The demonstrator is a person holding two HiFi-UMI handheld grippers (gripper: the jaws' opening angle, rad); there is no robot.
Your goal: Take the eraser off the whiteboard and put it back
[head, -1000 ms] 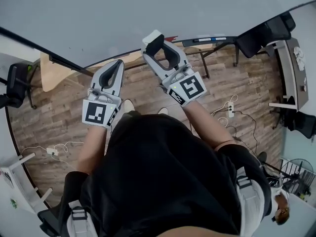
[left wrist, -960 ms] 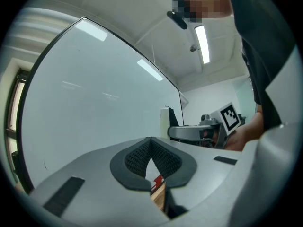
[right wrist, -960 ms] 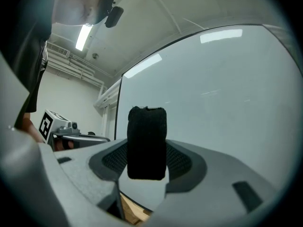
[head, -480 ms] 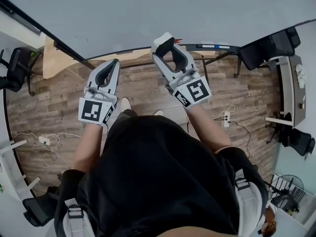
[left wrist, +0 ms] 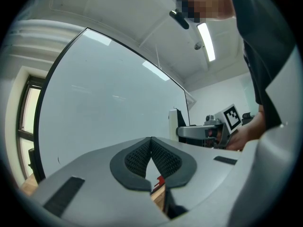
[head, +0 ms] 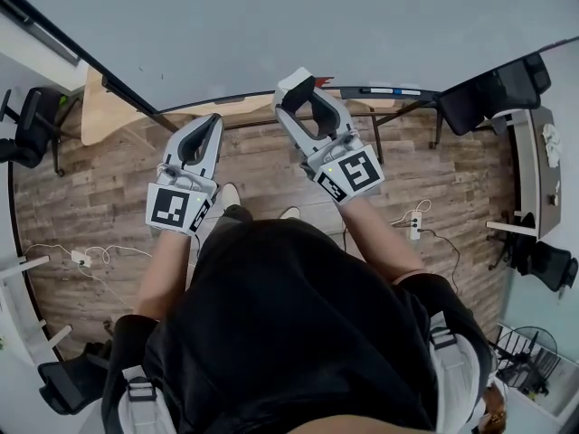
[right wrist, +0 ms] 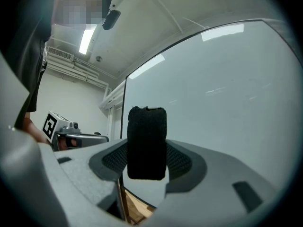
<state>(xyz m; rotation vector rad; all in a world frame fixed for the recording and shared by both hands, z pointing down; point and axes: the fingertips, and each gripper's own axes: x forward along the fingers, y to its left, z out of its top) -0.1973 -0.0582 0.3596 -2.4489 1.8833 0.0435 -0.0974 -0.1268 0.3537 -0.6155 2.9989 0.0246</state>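
Note:
The whiteboard (head: 271, 25) fills the far side of the head view and most of both gripper views (right wrist: 222, 93). My right gripper (head: 299, 87) is shut on the eraser (head: 291, 80). The eraser's black felt face (right wrist: 147, 143) stands upright between the pads, and its white back (left wrist: 174, 123) sits close to the board's surface. Whether it touches the board I cannot tell. My left gripper (head: 213, 120) is held level to the left of the right gripper, pointing at the board. Its pads (left wrist: 142, 156) meet at the tips with nothing between them.
A marker tray (head: 384, 90) runs along the board's lower edge to the right of the eraser. A wooden table (head: 109, 116) stands at the left. Black chairs (head: 502, 84) and a white table stand at the right. Cables and power strips (head: 414, 226) lie on the wood floor.
The head view has shifted a little. Both grippers stay in nearly the same place before the board, and the right one keeps its hold on the eraser.

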